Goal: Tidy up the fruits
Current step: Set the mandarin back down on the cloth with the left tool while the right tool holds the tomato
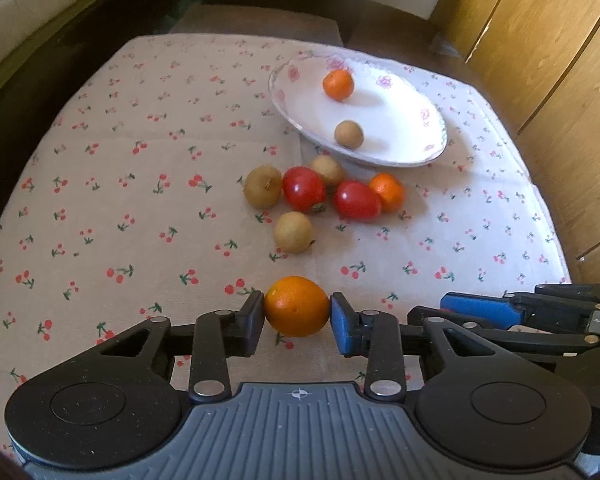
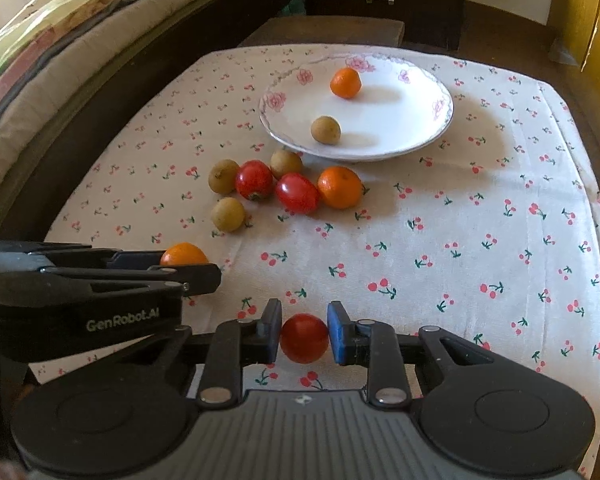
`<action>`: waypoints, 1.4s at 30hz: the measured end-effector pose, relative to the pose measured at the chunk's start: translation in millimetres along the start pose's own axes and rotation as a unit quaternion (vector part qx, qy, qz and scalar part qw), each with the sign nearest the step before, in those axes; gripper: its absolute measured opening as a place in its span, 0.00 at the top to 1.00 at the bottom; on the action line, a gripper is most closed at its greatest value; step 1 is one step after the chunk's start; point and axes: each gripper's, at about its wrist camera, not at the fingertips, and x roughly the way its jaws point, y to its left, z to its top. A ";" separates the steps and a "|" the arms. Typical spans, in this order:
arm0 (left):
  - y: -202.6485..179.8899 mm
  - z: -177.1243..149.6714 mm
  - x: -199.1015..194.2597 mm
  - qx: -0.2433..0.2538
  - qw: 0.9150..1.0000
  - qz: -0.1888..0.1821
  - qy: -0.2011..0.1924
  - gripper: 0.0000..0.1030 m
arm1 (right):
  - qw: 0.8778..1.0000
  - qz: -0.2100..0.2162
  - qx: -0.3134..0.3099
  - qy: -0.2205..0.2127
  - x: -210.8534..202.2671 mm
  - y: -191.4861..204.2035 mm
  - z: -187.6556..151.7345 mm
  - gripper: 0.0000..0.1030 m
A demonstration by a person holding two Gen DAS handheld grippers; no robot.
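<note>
My left gripper is shut on an orange near the table's front; that orange also shows in the right wrist view. My right gripper is shut on a red tomato. A white flowered plate at the back holds a small orange and a tan longan. In front of the plate lie two tomatoes, an orange and three longans. The right gripper shows at the right edge of the left wrist view.
The table has a cherry-print cloth. A bed runs along the left. Wooden cabinet doors stand at the right. A dark cabinet is behind the table.
</note>
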 end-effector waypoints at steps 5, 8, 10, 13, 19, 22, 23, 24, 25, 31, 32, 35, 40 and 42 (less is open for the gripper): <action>-6.5 6.5 -4.3 0.003 1.000 -0.005 -0.008 0.58 | 1.000 0.001 0.006 -0.007 -5.2 -2.1 6.8 0.79; -9.5 8.9 -2.3 0.003 1.000 -0.007 -0.007 0.58 | 1.000 0.007 0.009 0.002 -3.1 -3.2 7.7 0.79; -9.5 8.8 -1.6 0.006 1.000 -0.006 -0.007 0.58 | 1.000 0.006 0.003 0.004 -3.7 -0.3 3.5 0.79; -3.4 6.9 -2.9 -0.001 1.000 -0.006 -0.006 0.58 | 1.000 0.016 0.007 0.006 -8.2 1.8 -5.4 0.79; 2.2 2.6 -5.4 -0.007 1.000 -0.009 0.001 0.58 | 1.000 0.013 -0.004 0.026 1.3 7.3 -10.4 0.74; 2.0 2.9 -5.8 -0.008 1.000 -0.012 0.001 0.57 | 0.999 0.011 -0.015 0.038 8.5 11.6 -12.4 0.73; 2.0 3.2 -5.8 -0.009 1.000 -0.014 0.001 0.57 | 0.999 0.008 -0.018 0.038 10.1 13.1 -13.1 0.73; 1.4 3.7 -5.5 -0.009 1.000 -0.016 0.002 0.57 | 0.999 0.000 -0.023 0.035 11.8 14.6 -13.4 0.73; 0.3 3.8 -5.2 -0.008 1.000 -0.017 0.002 0.57 | 0.999 -0.008 -0.027 0.036 13.6 15.8 -13.3 0.73; -3.3 3.6 -5.5 -0.005 1.000 -0.019 0.004 0.57 | 0.998 -0.018 -0.034 0.047 14.8 17.1 -16.6 0.73; -3.3 3.8 -5.5 -0.006 1.000 -0.019 0.004 0.57 | 0.998 -0.020 -0.031 0.048 13.6 15.8 -17.2 0.73; -7.0 4.8 -7.0 -0.002 1.000 -0.021 0.003 0.57 | 0.998 -0.026 -0.027 0.046 8.3 12.6 -16.4 0.73; -11.4 12.2 -9.8 0.000 1.000 -0.021 -0.002 0.60 | 0.999 -0.033 -0.012 0.025 -3.1 3.9 -3.7 0.73; -13.1 19.0 -10.9 0.002 1.000 -0.021 -0.007 0.60 | 0.999 -0.035 -0.007 0.015 -6.2 1.4 4.6 0.73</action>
